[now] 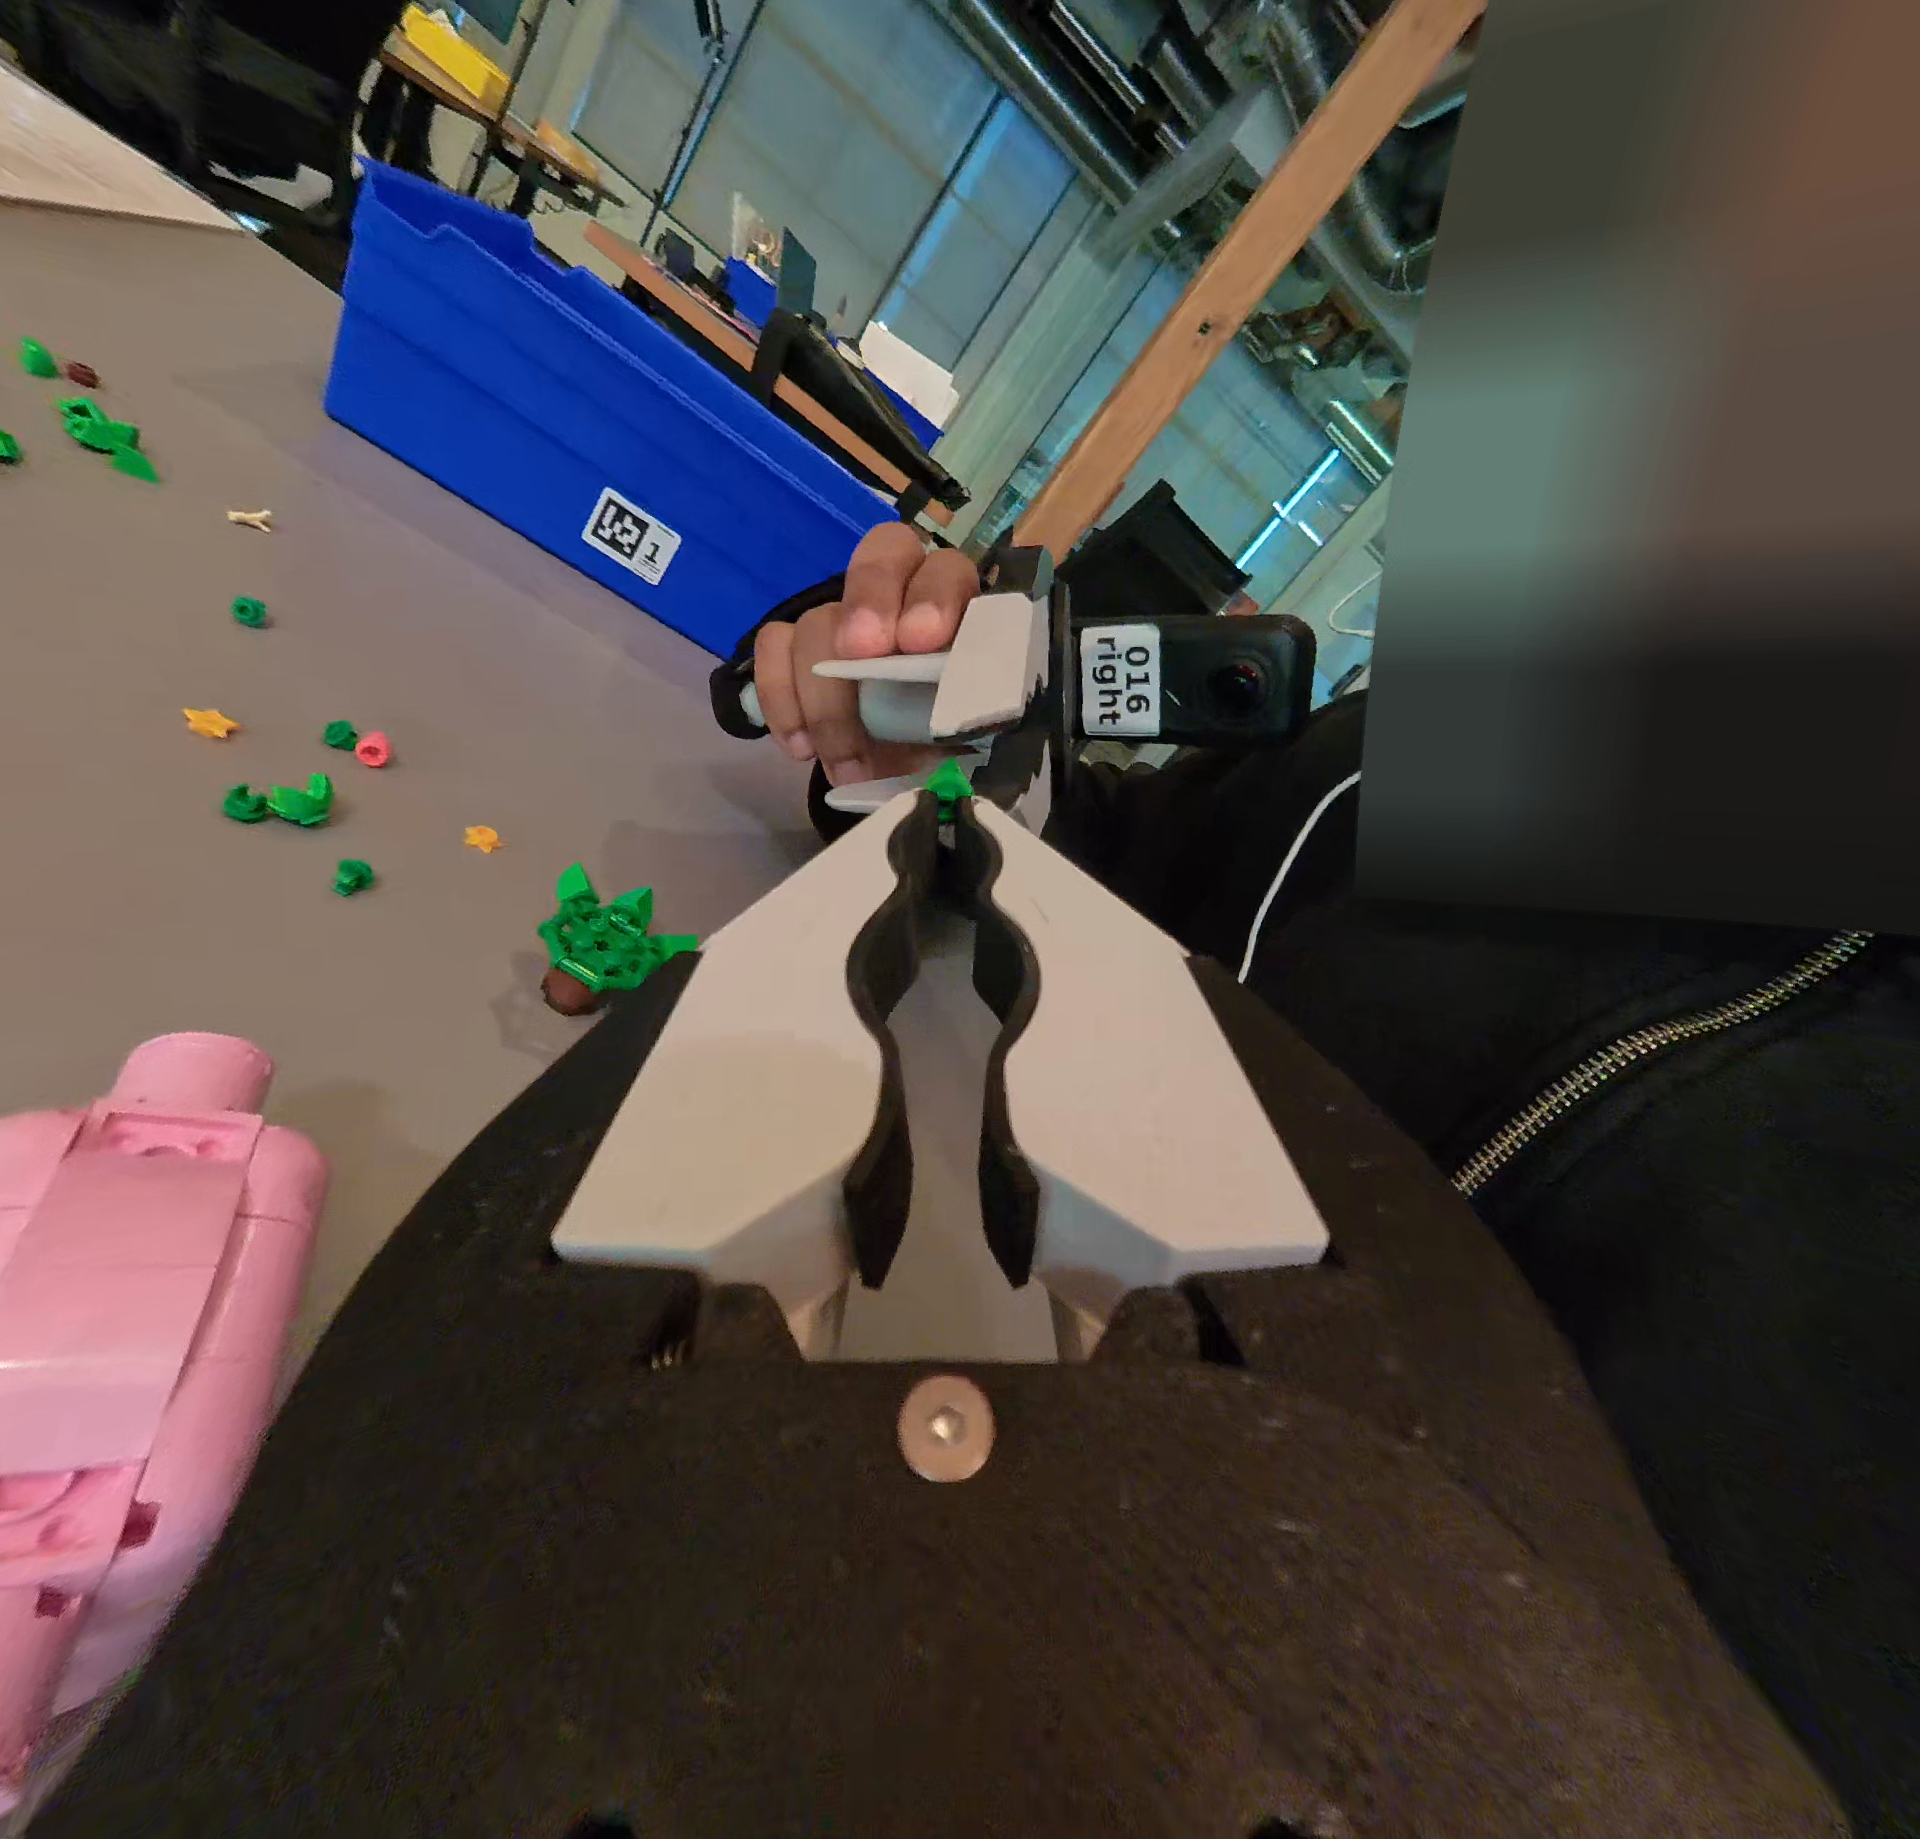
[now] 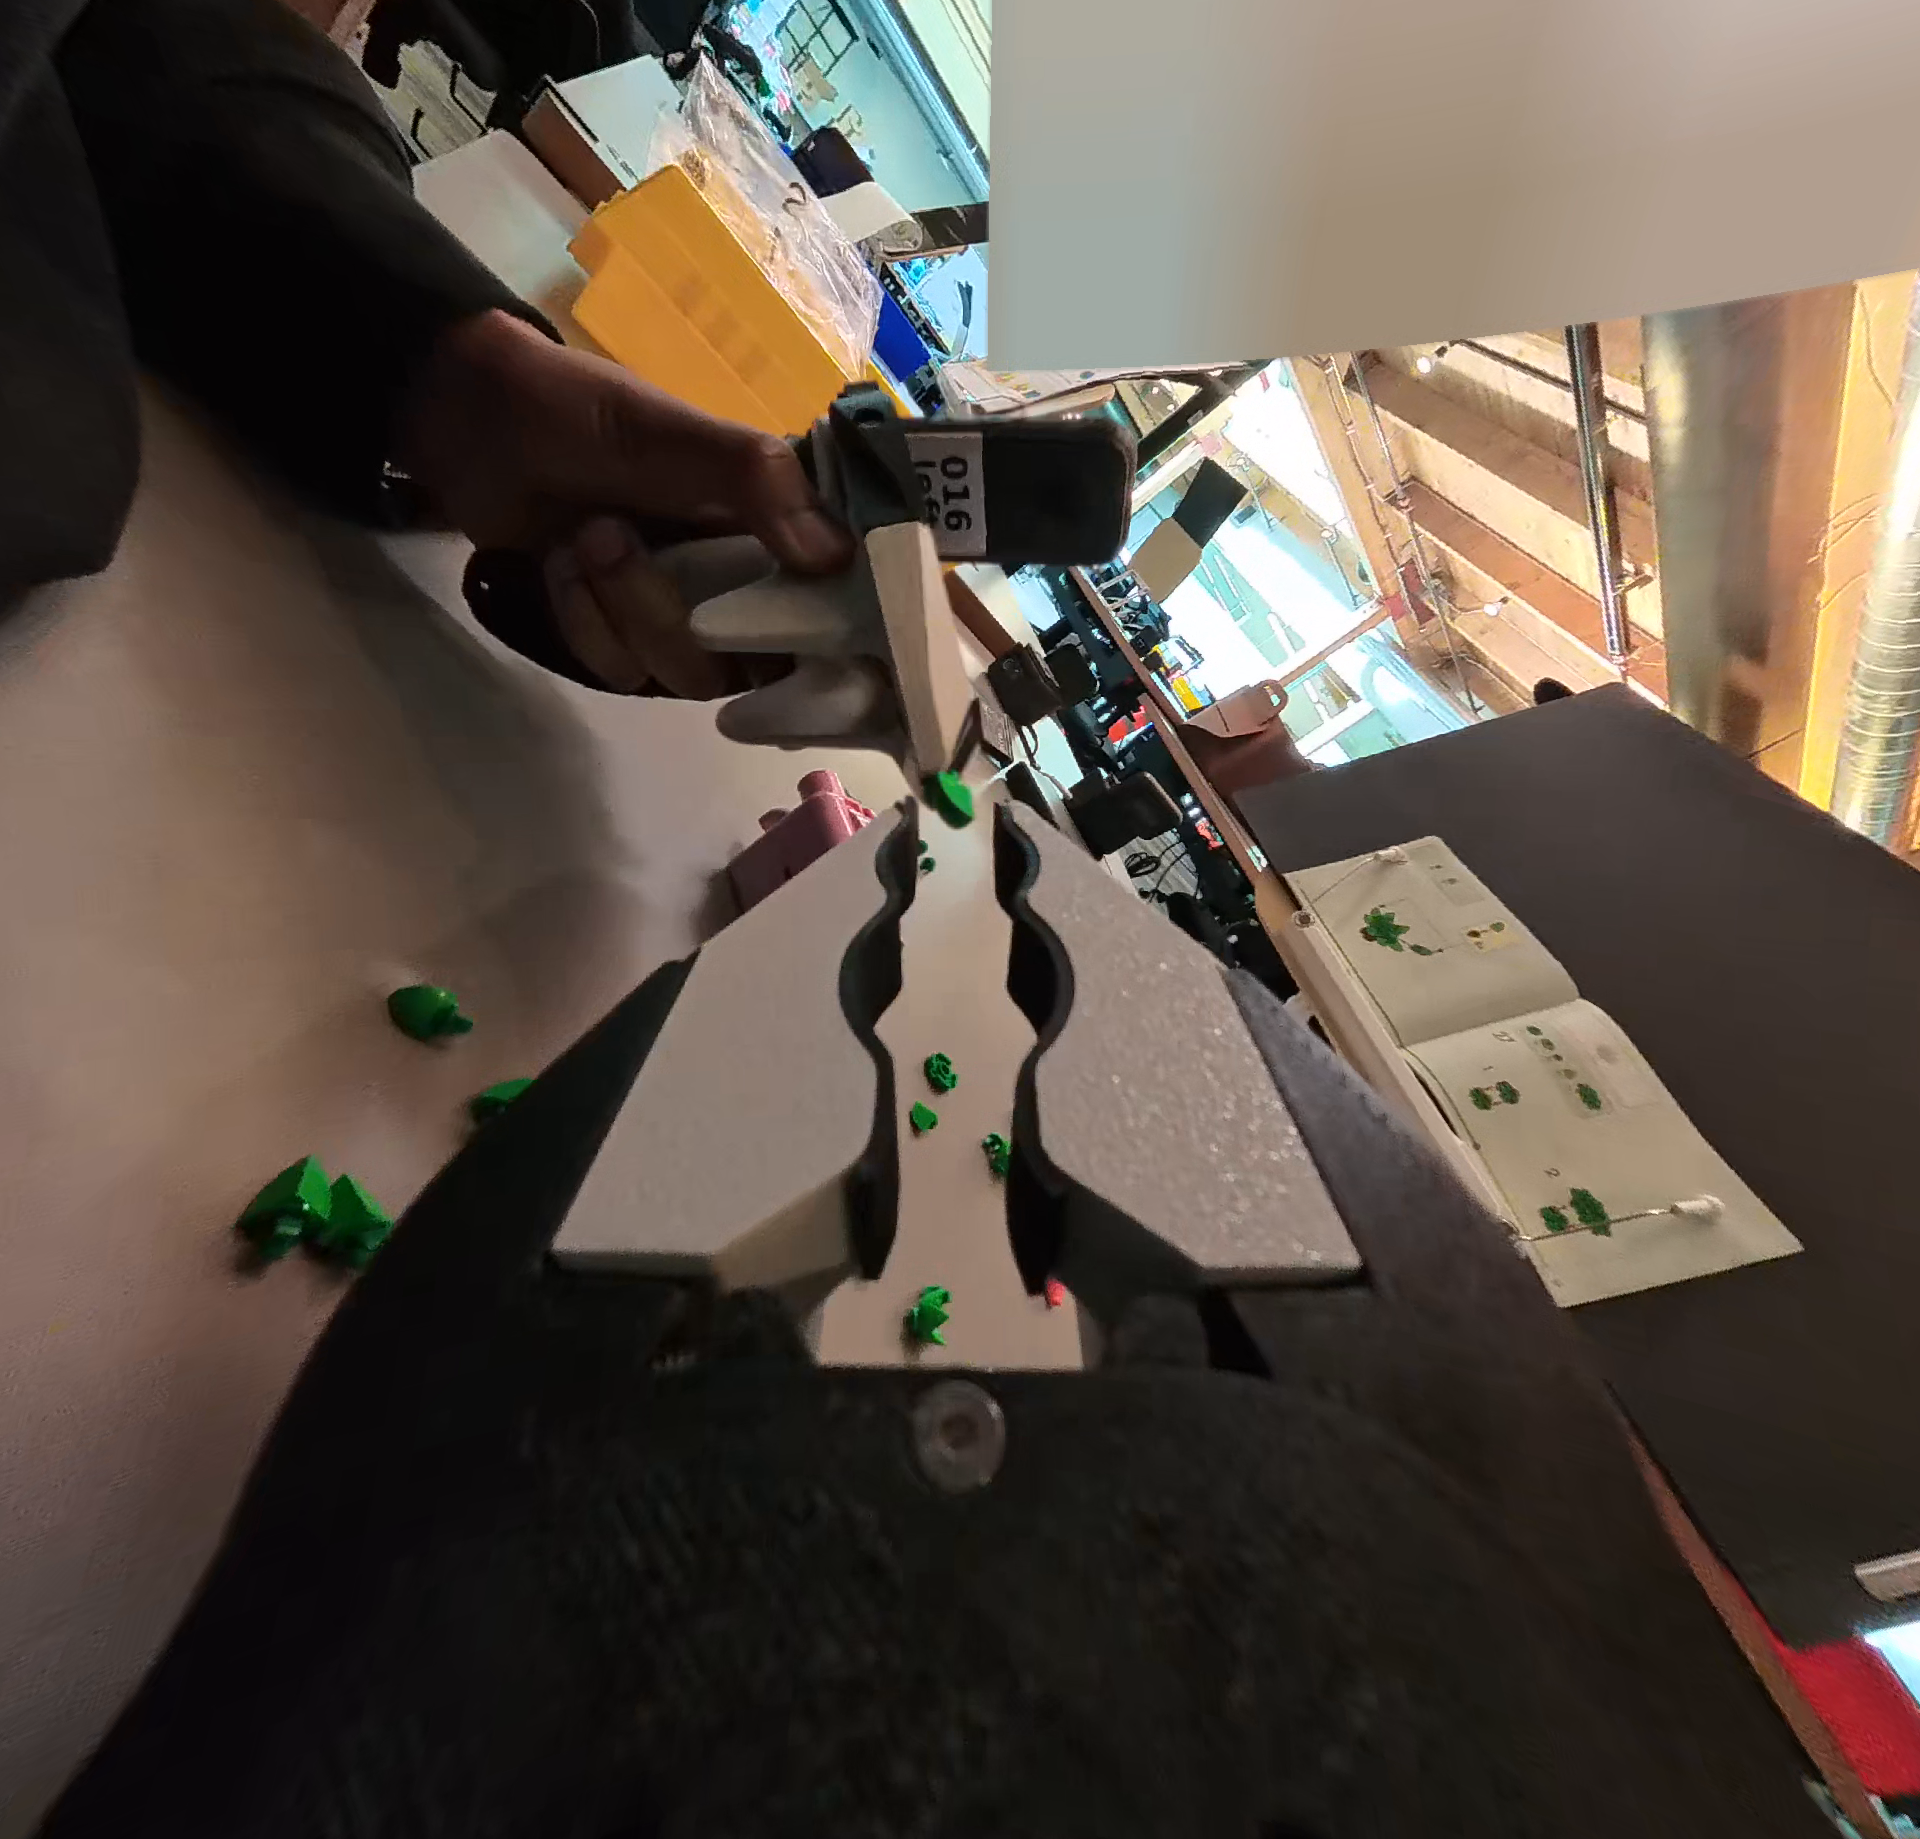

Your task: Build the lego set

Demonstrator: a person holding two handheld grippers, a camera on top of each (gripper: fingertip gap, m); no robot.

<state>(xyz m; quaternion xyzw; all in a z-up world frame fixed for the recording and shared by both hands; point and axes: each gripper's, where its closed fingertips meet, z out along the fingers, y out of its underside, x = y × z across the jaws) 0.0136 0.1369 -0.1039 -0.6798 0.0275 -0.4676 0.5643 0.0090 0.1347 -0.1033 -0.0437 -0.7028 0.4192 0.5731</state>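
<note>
**Both grippers raised over the table, a green piece pinched in the left one**

Landmark: the grey table (image 1: 156, 646), seen tilted in both wrist views.

- Blue bin (image 1: 540, 407) stands on the table's far side; a white tag is stuck to its long wall.
- Pink lego build (image 1: 114, 1301), the largest assembled block, lies on the table near its near edge, close beside the left gripper's body. In the right wrist view it shows as a pink block (image 2: 800, 833) behind the right gripper's left finger.
- Open instruction booklet (image 2: 1507, 1072) lies on a black surface off the table's edge, pages up.
- Left gripper (image 1: 943, 813), held above the table: fingers drawn almost together, tips pinching a small green lego piece (image 1: 948, 783). The right wrist view shows the same piece (image 2: 948, 794) at that gripper's tip, lifted clear of the table.
- Right gripper (image 2: 956, 833), also above the table: fingers apart with a clear gap, nothing between them; the tabletop shows through the gap. Its tips sit just beside the held green piece; I cannot tell whether they touch it.
- A hand (image 1: 852, 646) grips the right gripper's handle.
- Green leaf cluster (image 1: 608, 937) on a brown stub lies on the table just left of the left gripper.
- Loose small parts are scattered across the table farther left: green bits (image 1: 281, 802), two orange stars (image 1: 211, 722), a pink bit (image 1: 372, 749), a cream bit (image 1: 250, 519).
</note>
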